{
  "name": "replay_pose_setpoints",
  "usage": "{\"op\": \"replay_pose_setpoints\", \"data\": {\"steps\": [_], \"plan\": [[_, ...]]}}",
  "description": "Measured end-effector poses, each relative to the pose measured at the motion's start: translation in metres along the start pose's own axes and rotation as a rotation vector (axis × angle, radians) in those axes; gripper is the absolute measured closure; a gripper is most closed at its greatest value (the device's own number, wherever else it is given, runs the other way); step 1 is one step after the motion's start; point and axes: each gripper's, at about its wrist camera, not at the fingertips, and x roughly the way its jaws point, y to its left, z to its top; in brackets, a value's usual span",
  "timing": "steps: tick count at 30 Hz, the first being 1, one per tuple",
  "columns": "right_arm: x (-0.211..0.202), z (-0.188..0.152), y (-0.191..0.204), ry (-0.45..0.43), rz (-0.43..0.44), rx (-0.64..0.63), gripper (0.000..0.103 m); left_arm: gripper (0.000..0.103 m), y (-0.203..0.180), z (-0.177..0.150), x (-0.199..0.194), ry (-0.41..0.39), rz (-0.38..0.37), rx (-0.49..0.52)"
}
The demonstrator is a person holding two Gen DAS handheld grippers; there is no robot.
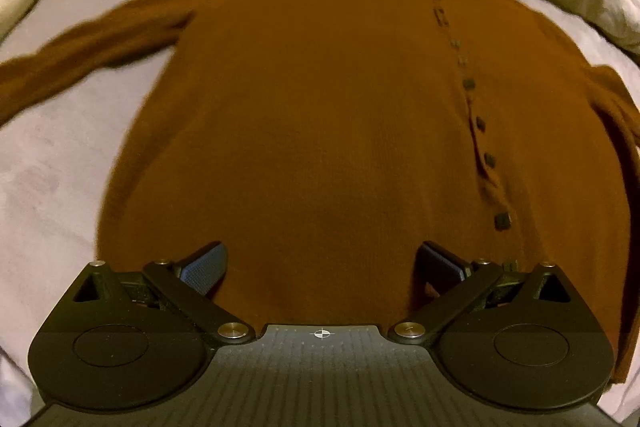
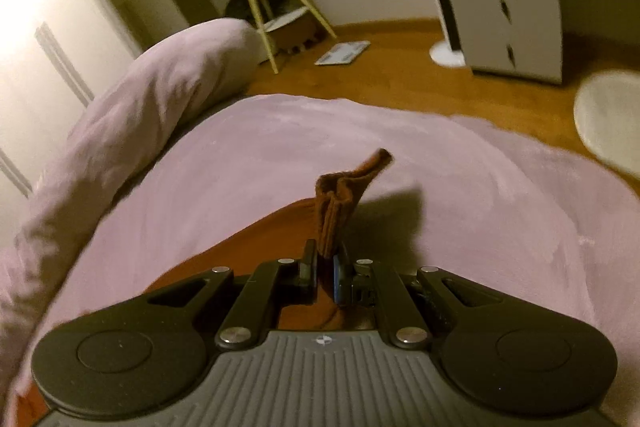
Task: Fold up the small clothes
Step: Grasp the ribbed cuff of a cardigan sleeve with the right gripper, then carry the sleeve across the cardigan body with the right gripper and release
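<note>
Left gripper point(image 1: 322, 267): black housing, two round side discs, ribbed grey centre plate with small crosshair mark. Silver screw heads at linkage pivots. Fingers point(image 1: 204, 269) black with blue textured pads. Right gripper point(image 2: 325, 273): same build, black linkages, silver screws, ribbed grey plate, crosshair mark, blue pad on one finger

Rust-brown knit cardigan point(image 1: 320, 115) lying spread flat, front up, on the lilac bedcover point(image 1: 52, 163), dark square buttons point(image 1: 468, 83) running down its placket, one sleeve point(image 1: 88, 47) stretching sideways; a bunched fold, probably the other sleeve's cuff point(image 2: 340, 203), standing lifted off the cover.
</note>
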Motion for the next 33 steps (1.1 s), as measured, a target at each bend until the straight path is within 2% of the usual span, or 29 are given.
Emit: {"op": "replay_pose_setpoints", "data": {"steps": [2,6,9,13,17,18,19,20,21,23,25,29,33], "plan": [[-0.011,-0.005,0.027,-0.029,0.022,-0.098,0.097,0.0,0.004,0.004,-0.008,-0.043,0.008,0.001],[-0.036,-0.029,0.095,-0.083,0.126,-0.309,0.097,0.0,0.024,0.018,-0.021,-0.098,-0.012,-0.047],[-0.051,-0.06,0.152,-0.109,0.226,-0.464,0.097,0.0,0.038,0.024,-0.027,-0.125,-0.015,-0.079],[-0.063,-0.119,0.225,-0.132,0.29,-0.666,0.097,0.0,0.059,0.033,-0.026,-0.143,0.006,-0.107],[-0.065,-0.183,0.278,-0.061,0.385,-0.768,0.097,0.0,0.069,0.039,-0.023,-0.141,0.002,-0.145],[-0.064,-0.199,0.288,-0.019,0.414,-0.804,0.092,0.0,0.069,0.04,-0.022,-0.139,-0.005,-0.149],[-0.062,-0.213,0.295,0.053,0.448,-0.834,0.08,0.0,0.068,0.042,-0.021,-0.136,-0.015,-0.148],[-0.062,-0.223,0.297,0.11,0.475,-0.829,0.074,0.0,0.066,0.044,-0.02,-0.136,-0.025,-0.14],[-0.064,-0.228,0.296,0.127,0.497,-0.809,0.072,0.0,0.062,0.046,-0.02,-0.138,-0.037,-0.125],[-0.069,-0.231,0.286,0.105,0.471,-0.794,0.072,0.0,0.051,0.054,-0.018,-0.143,-0.065,-0.105],[-0.072,-0.226,0.269,0.073,0.408,-0.774,0.072,0.0,0.036,0.064,-0.015,-0.145,-0.116,-0.096],[-0.078,-0.209,0.223,-0.005,0.262,-0.721,0.073,0.0,-0.014,0.086,-0.005,-0.136,-0.264,-0.07],[-0.074,-0.196,0.181,0.019,0.203,-0.654,0.073,0.0,-0.069,0.1,0.023,-0.055,-0.46,-0.062]]}}
